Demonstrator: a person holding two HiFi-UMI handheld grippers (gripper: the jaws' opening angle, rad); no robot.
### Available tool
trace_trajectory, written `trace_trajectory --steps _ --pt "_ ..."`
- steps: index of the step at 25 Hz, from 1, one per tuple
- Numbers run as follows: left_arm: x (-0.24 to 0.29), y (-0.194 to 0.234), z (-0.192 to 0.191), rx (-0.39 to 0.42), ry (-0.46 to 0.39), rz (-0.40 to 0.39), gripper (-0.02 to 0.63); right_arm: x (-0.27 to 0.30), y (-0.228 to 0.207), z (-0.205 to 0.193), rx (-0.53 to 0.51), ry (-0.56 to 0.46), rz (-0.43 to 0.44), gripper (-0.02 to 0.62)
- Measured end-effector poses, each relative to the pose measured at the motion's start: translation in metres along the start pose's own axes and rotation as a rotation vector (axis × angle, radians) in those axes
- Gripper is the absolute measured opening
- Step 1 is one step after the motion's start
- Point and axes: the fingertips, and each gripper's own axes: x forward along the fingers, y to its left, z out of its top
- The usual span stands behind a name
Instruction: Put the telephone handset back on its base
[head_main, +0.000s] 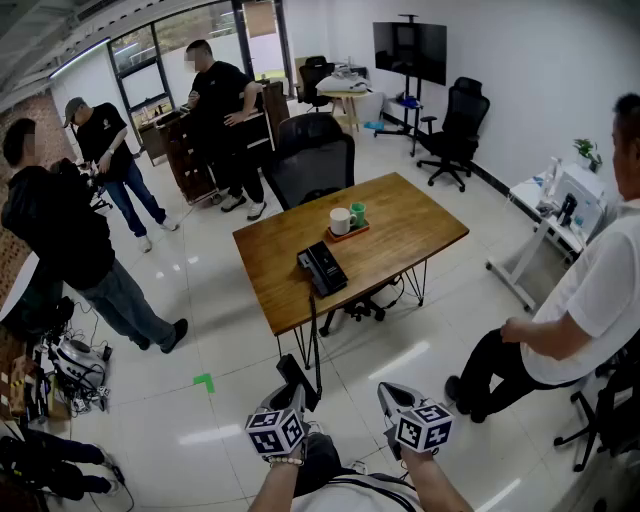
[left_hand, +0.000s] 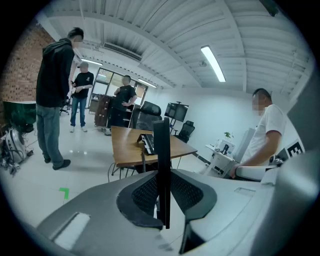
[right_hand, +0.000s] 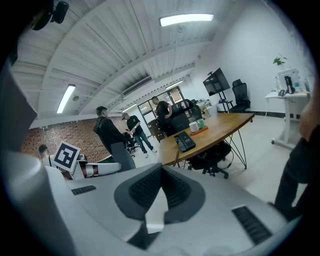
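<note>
I stand a few steps from a wooden table (head_main: 400, 215) where the black telephone base (head_main: 322, 268) lies near the front edge. My left gripper (head_main: 296, 392) is shut on the black handset (head_main: 291, 368), held low over the floor. A dark cord (head_main: 313, 330) runs from it up to the table. In the left gripper view the handset (left_hand: 162, 165) stands edge-on between the pads (left_hand: 187, 192), with the base (left_hand: 148, 143) far ahead. My right gripper (head_main: 392, 398) hangs beside it, shut and holding nothing. The right gripper view shows the base (right_hand: 185, 141) in the distance.
Two mugs on a small tray (head_main: 346, 220) stand behind the base. A black office chair (head_main: 315, 160) is at the table's far side. A person (head_main: 590, 300) sits to the right, others stand at the left. Green tape (head_main: 204, 381) marks the floor.
</note>
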Motion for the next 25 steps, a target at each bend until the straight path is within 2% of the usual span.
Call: trace_trajectory --steps 11,25 --pt "0.046 0.005 0.028 -0.008 -0.004 -0.013 0.071 0.035 -0.024 0.024 0.001 0.004 -0.001 0.003" --pt "0.155 0.034 0.088 -0.035 0.052 -0.086 0.071 0.133 -0.061 0.085 0.002 0.029 -0.021 0.003"
